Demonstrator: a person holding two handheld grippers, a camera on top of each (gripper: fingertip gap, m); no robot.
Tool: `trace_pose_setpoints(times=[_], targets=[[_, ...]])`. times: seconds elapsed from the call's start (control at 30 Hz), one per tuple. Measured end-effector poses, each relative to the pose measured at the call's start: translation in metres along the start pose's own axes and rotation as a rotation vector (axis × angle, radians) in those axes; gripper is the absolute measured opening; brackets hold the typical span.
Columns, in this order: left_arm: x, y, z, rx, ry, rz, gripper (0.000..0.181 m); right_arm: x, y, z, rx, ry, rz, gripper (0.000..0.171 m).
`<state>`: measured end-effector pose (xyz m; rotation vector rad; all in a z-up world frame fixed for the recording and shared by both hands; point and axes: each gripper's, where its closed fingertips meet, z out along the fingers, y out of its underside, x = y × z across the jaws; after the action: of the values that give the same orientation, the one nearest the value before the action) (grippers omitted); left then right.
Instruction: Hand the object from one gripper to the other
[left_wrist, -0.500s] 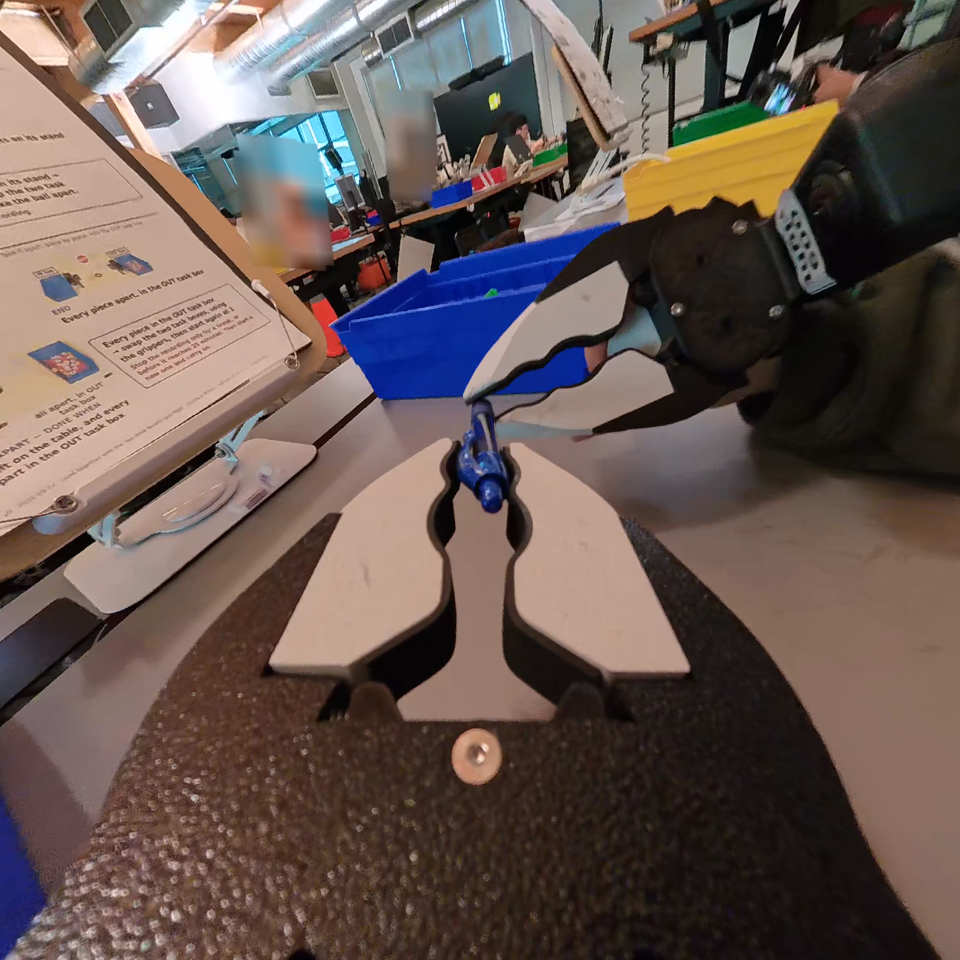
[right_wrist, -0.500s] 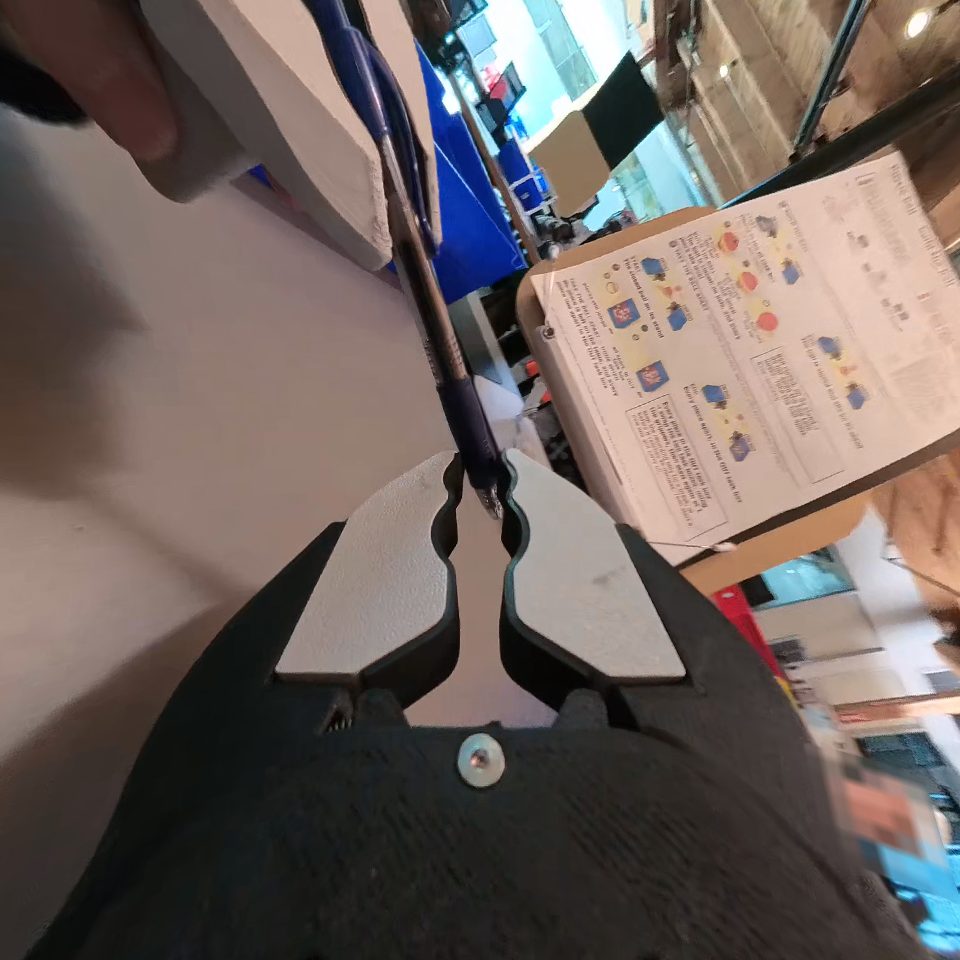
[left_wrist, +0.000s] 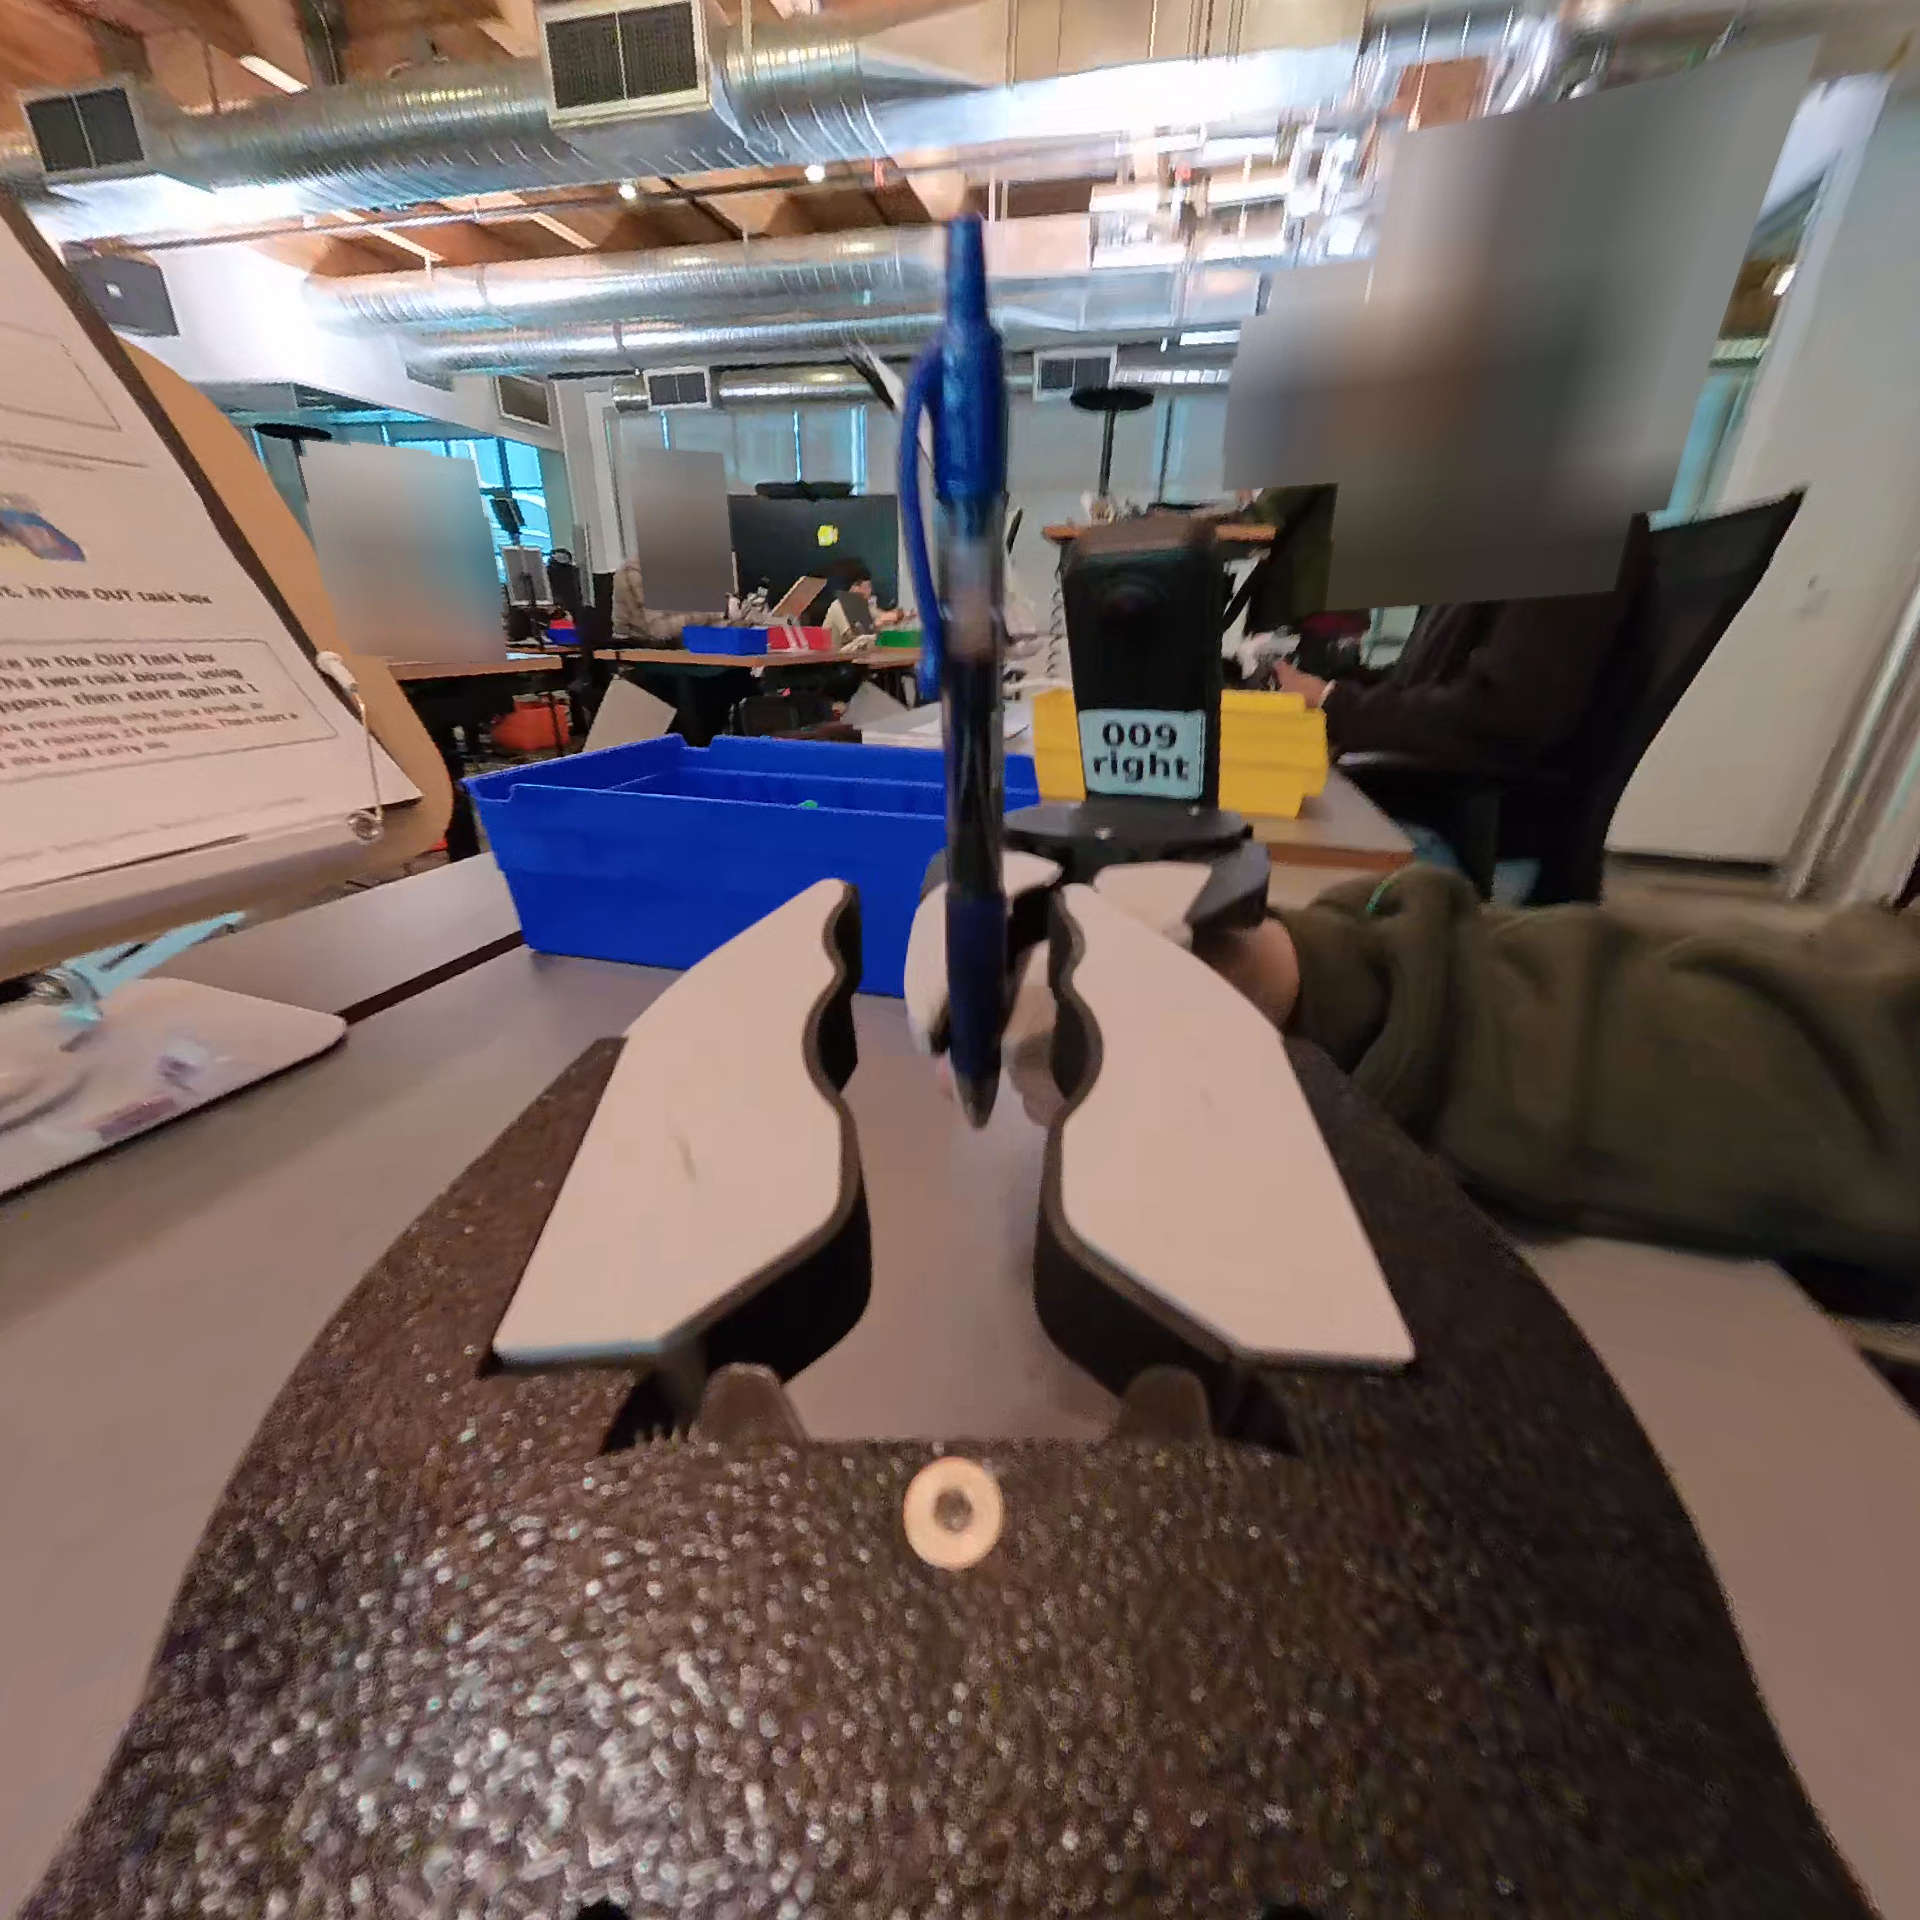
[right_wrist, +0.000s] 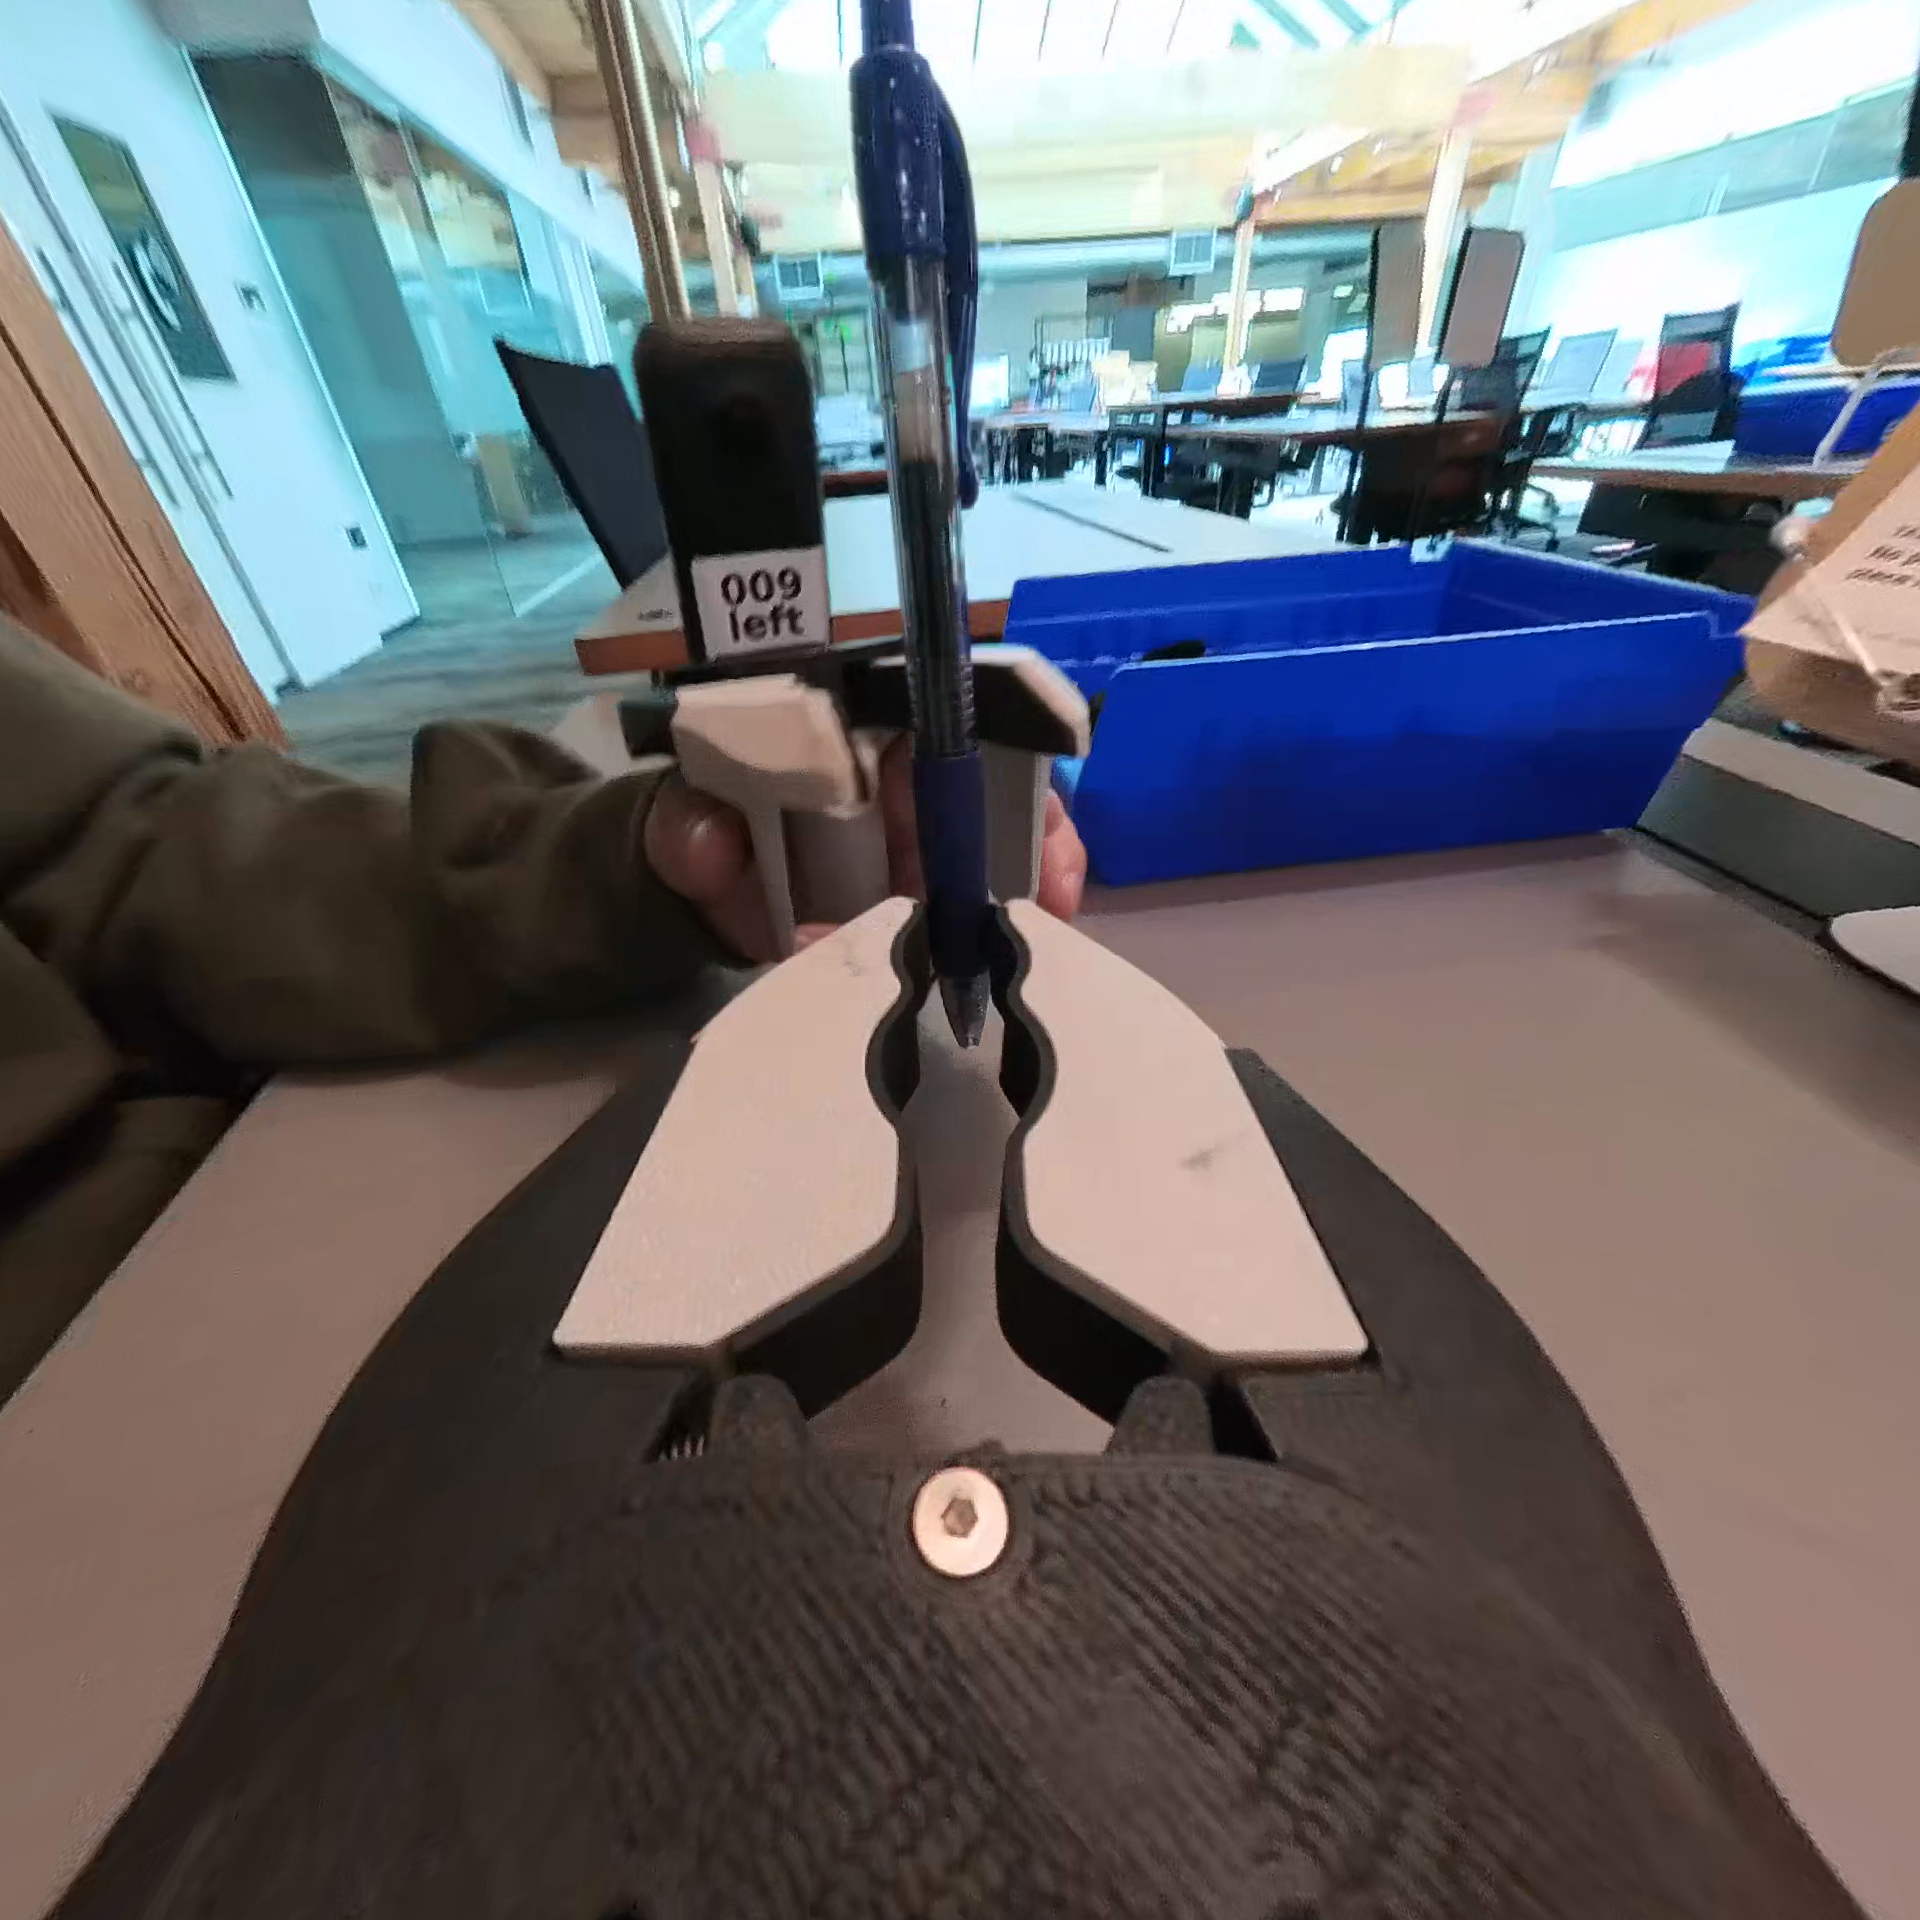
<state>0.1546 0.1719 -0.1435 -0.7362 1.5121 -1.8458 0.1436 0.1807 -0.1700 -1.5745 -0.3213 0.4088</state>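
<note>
A: Right wrist view: the blue pen is seen upright, its rubber grip pinched between the tips of the right gripper, whose fingers are nearly closed with the point just below them.

B: And the left gripper?

A: In the left wrist view its fingers are spread wide; nothing is held by them. The pen stands just beyond their tips and cannot be said to touch them. The hand-over looks done.

B: How will the pen handle?

A: It is judged light and stiff, with a smooth barrel likely to slip; the rubber sleeve near the point is the better hold. A swing is risked, since it is gripped so low.

B: Obstructions?

A: A blue bin stands behind on the table, a paper stand to the left. A sleeve rests nearby. Nothing is seen between the grippers.
</note>
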Motion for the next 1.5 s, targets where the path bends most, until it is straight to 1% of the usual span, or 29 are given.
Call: trace_pose_setpoints(times=[0.07,0.1,0.2,0.23,0.3,0.37,0.4,0.47,0.5,0.57,0.63,0.7,0.77,0.83,1.03,1.13,1.17,1.2,1.3,1.37,1.4,1.43,1.5], targets=[[-0.001,-0.001,0.000,0.006,0.010,-0.041,0.024,-0.004,0.004,0.005,-0.028,-0.015,-0.007,0.010],[0.003,-0.001,-0.001,0.004,0.041,-0.040,0.011,-0.002,0.004,0.006,-0.025,0.001,0.001,0.010],[0.001,0.000,-0.001,-0.032,0.025,-0.012,0.010,0.002,0.005,0.006,-0.015,0.020,0.026,0.011],[-0.004,0.002,-0.002,-0.057,-0.018,0.030,0.010,0.008,0.004,0.004,-0.008,0.065,0.011,0.013],[-0.022,0.003,-0.006,-0.100,-0.175,0.181,0.010,0.019,-0.001,-0.001,0.023,0.171,-0.055,0.045],[-0.048,0.012,-0.015,-0.242,-0.385,0.358,0.010,0.024,-0.010,-0.005,0.050,0.237,-0.123,0.052],[-0.057,0.018,-0.019,-0.327,-0.461,0.461,0.010,0.025,-0.015,-0.006,0.075,0.256,-0.139,0.054],[-0.065,0.028,-0.022,-0.472,-0.544,0.666,0.010,0.020,-0.029,-0.004,0.157,0.267,-0.154,0.047],[-0.066,0.034,-0.021,-0.528,-0.552,0.741,0.010,0.019,-0.037,-0.004,0.211,0.284,-0.161,0.040],[-0.064,0.042,-0.017,-0.588,-0.549,0.810,0.010,0.020,-0.049,-0.008,0.297,0.343,-0.172,0.023],[-0.064,0.044,-0.015,-0.592,-0.555,0.808,0.010,0.018,-0.050,-0.009,0.300,0.339,-0.196,0.005],[-0.067,0.041,-0.018,-0.585,-0.583,0.786,0.010,0.023,-0.048,-0.012,0.283,0.372,-0.197,0.007],[-0.070,0.038,-0.021,-0.568,-0.608,0.752,0.010,0.030,-0.045,-0.015,0.270,0.404,-0.175,0.022],[-0.071,0.035,-0.022,-0.555,-0.614,0.744,0.010,0.033,-0.044,-0.016,0.266,0.406,-0.154,0.026],[-0.069,0.037,-0.019,-0.560,-0.604,0.755,0.010,0.030,-0.044,-0.014,0.274,0.385,-0.155,0.021],[-0.068,0.038,-0.019,-0.565,-0.599,0.760,0.010,0.028,-0.040,-0.010,0.246,0.364,-0.155,0.028],[-0.067,0.038,-0.017,-0.560,-0.593,0.761,0.010,0.028,-0.039,-0.009,0.240,0.367,-0.155,0.023],[-0.065,0.037,-0.016,-0.554,-0.588,0.766,0.010,0.027,-0.039,-0.009,0.236,0.363,-0.167,0.010],[-0.062,0.038,-0.014,-0.547,-0.566,0.754,0.010,0.026,-0.041,-0.010,0.236,0.351,-0.164,0.010],[-0.054,0.038,-0.010,-0.502,-0.494,0.712,0.011,0.024,-0.044,-0.013,0.257,0.303,-0.133,0.010],[-0.046,0.039,-0.008,-0.463,-0.420,0.650,0.011,0.021,-0.047,-0.016,0.271,0.261,-0.116,0.010],[-0.035,0.039,-0.005,-0.416,-0.326,0.555,0.018,0.017,-0.050,-0.020,0.291,0.211,-0.107,0.010],[-0.017,0.035,-0.002,-0.343,-0.159,0.302,0.033,0.004,-0.058,-0.029,0.344,0.091,-0.090,0.010]])
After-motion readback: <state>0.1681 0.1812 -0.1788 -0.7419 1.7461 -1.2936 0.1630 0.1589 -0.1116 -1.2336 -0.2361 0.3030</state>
